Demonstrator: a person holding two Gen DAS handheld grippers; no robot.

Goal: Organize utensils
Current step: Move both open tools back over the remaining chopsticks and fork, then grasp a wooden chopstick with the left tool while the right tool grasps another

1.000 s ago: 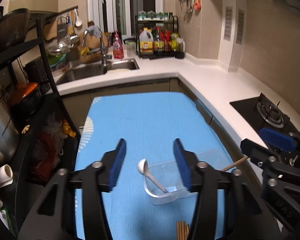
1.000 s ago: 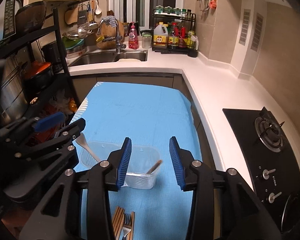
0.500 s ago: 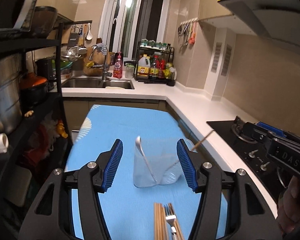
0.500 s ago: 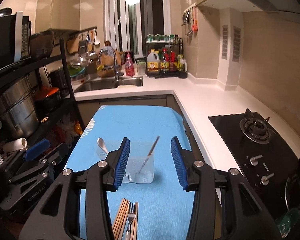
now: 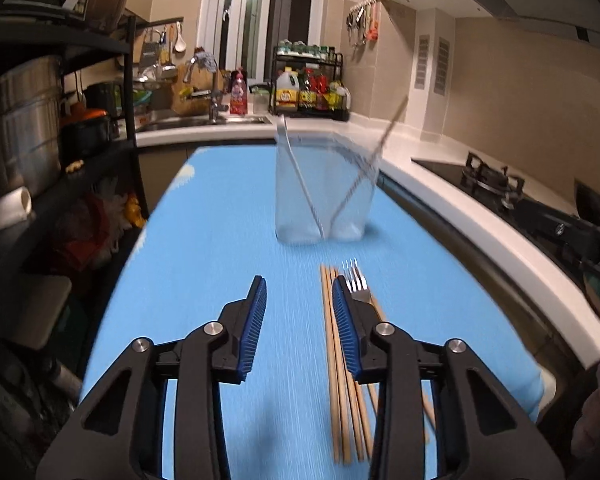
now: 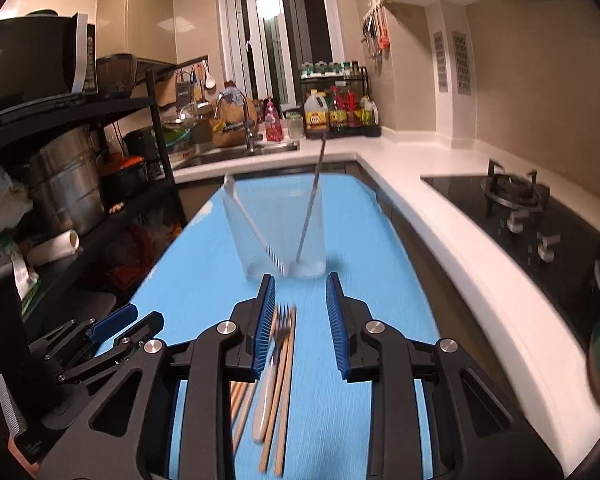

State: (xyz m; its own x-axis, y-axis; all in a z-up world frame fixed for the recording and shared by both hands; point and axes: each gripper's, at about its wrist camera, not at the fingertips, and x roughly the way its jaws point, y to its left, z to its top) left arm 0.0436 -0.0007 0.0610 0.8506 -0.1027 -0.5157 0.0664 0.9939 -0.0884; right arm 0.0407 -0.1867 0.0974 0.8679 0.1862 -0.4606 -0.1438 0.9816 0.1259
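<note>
A clear plastic container (image 5: 324,192) stands upright on the blue mat (image 5: 220,248). A white spoon (image 5: 296,176) and a thin stick-like utensil (image 5: 374,152) lean inside it. Wooden chopsticks (image 5: 340,364) and a fork (image 5: 356,284) lie on the mat in front of it. My left gripper (image 5: 300,320) is open and empty, low over the mat just left of the chopsticks. My right gripper (image 6: 300,320) is open and empty above the fork (image 6: 274,360) and chopsticks (image 6: 284,380), short of the container (image 6: 276,232). The left gripper (image 6: 112,324) shows at the right wrist view's lower left.
A white counter (image 5: 440,184) with a gas hob (image 5: 496,184) runs along the right. A black shelf rack (image 5: 28,152) with pots stands at the left. A sink (image 5: 204,120) and a bottle rack (image 5: 308,88) are at the back.
Both grippers have dropped low and pulled back toward the near end of the mat. The container now looks upright from the side, and the fork and chopsticks lie close under the fingers.
</note>
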